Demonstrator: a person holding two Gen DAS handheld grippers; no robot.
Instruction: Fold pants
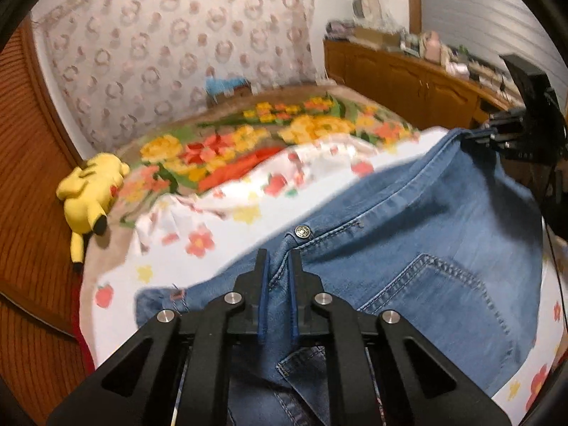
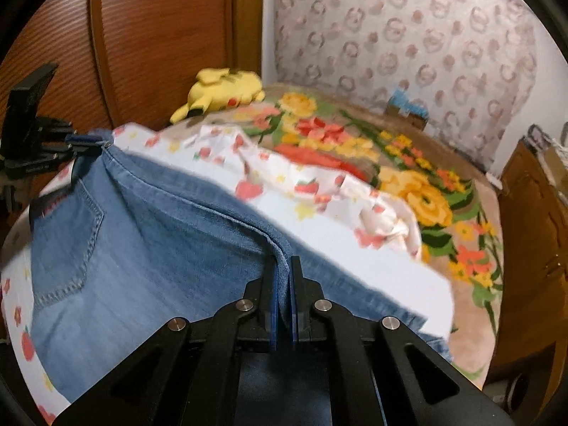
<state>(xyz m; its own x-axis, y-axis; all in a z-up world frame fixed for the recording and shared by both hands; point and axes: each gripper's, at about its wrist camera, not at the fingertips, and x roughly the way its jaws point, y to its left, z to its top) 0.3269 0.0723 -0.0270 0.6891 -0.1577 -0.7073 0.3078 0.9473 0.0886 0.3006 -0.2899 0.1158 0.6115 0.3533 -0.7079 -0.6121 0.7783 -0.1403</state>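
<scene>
We hold the jeans [image 1: 408,248] by the waistband, stretched between us above the bed's floral sheet [image 1: 213,220]. Our left gripper [image 1: 278,259] is clamped beside the button [image 1: 302,231]; our right gripper [image 2: 284,266] pinches the opposite waistband end. The legs probably hang toward us, though blur hides them.

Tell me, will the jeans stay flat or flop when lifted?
Probably flop: the jeans sag between the left gripper and right gripper, both pinching the waistband. Thick seams suggest they're fairly heavy. The denim looks rough, so it likely won't slip out.
</scene>
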